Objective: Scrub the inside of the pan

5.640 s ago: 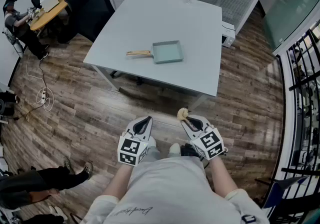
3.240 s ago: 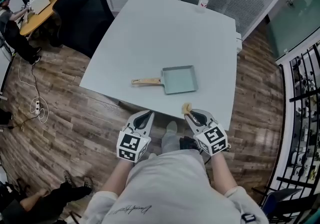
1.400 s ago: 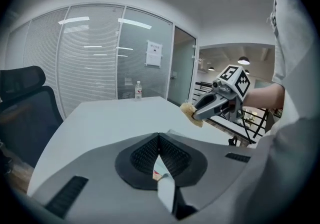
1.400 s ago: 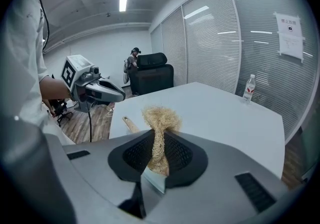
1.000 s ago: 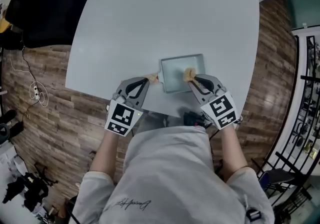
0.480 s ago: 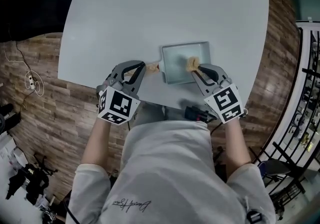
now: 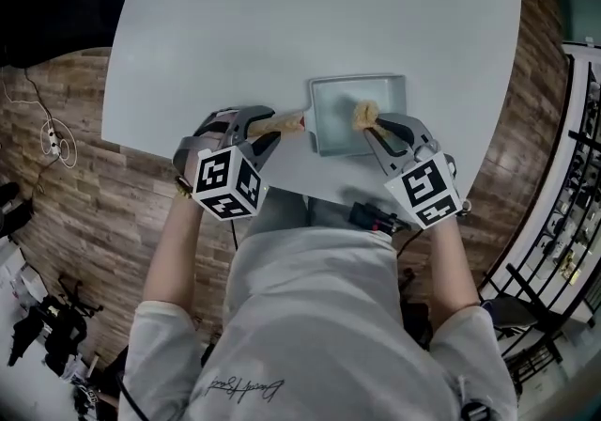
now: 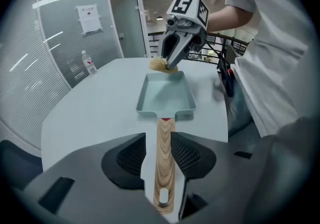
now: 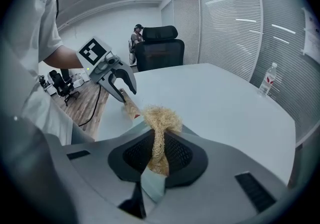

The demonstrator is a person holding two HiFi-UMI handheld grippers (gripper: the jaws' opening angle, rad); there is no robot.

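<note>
A pale green rectangular pan point(image 7: 340, 120) with a wooden handle point(image 7: 285, 123) lies near the front edge of the white table point(image 7: 282, 15). My left gripper point(image 7: 267, 127) straddles the handle; its jaws are opening, and in the left gripper view the handle point(image 8: 165, 138) runs between the pads with a thin gap on each side. My right gripper point(image 7: 379, 132) is shut on a tan fibre scrubber point(image 7: 364, 113), which hangs over the pan's right side. In the right gripper view the scrubber point(image 9: 160, 118) is pinched between the pads.
A water bottle point(image 8: 89, 63) stands at the table's far side. A black office chair point(image 9: 160, 45) is beyond the table's left end. The pan sits close to the table's near edge, with wooden floor point(image 7: 56, 165) below. A black device point(image 7: 374, 217) hangs at the person's waist.
The person has come up to the table. My left gripper slid over the pan's handle and its jaws have spread. My right gripper carried the scrubber over the pan.
</note>
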